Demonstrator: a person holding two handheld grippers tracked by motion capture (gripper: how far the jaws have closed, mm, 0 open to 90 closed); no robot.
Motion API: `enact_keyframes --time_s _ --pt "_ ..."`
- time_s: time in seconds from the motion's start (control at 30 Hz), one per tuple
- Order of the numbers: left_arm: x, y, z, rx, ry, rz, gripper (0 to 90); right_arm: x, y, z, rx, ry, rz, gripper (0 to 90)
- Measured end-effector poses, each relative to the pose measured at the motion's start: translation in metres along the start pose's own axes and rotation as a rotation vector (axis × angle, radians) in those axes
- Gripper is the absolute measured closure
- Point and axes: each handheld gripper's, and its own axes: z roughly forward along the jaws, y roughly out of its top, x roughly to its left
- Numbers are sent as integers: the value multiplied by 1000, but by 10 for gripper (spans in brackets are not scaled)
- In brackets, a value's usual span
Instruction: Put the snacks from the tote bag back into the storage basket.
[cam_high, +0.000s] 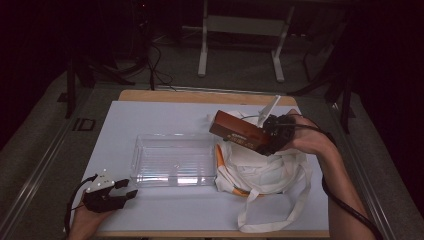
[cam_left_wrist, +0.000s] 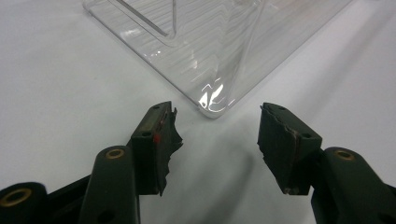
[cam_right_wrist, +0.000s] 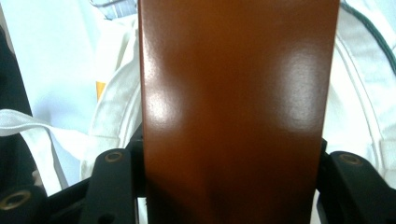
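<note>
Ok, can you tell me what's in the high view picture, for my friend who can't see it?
The right claw holds a shiny brown rectangular box in the air above a crumpled white cloth tote bag. The left claw rests open on the white table mat, beside an empty clear plastic rectangular tray.

The left tool (cam_high: 117, 192) is black, with a grey three-cornered plate (cam_high: 100, 181) on top and a black cable (cam_high: 72, 197) looping from it. Its two black jaws carry brass-ringed screw holes, worn, ragged pads (cam_left_wrist: 285, 140) and a small red mark. The right tool (cam_high: 274, 134) is black too, with a white upright piece and a thick black cable (cam_high: 345, 202). Both forearms are bare.
</note>
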Motion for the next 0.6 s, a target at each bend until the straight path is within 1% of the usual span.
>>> enact_keyframes --time_s 0.07,0.2,0.6 --pt "0 0 0 -1 1 -1 451 1 2 0 -2 2 1 433" --pt "0 0 0 -4 3 -2 448 3 9 2 -7 8 -18 433" --pt "0 0 0 -6 5 -4 440 8 29 5 -12 14 -54 433"
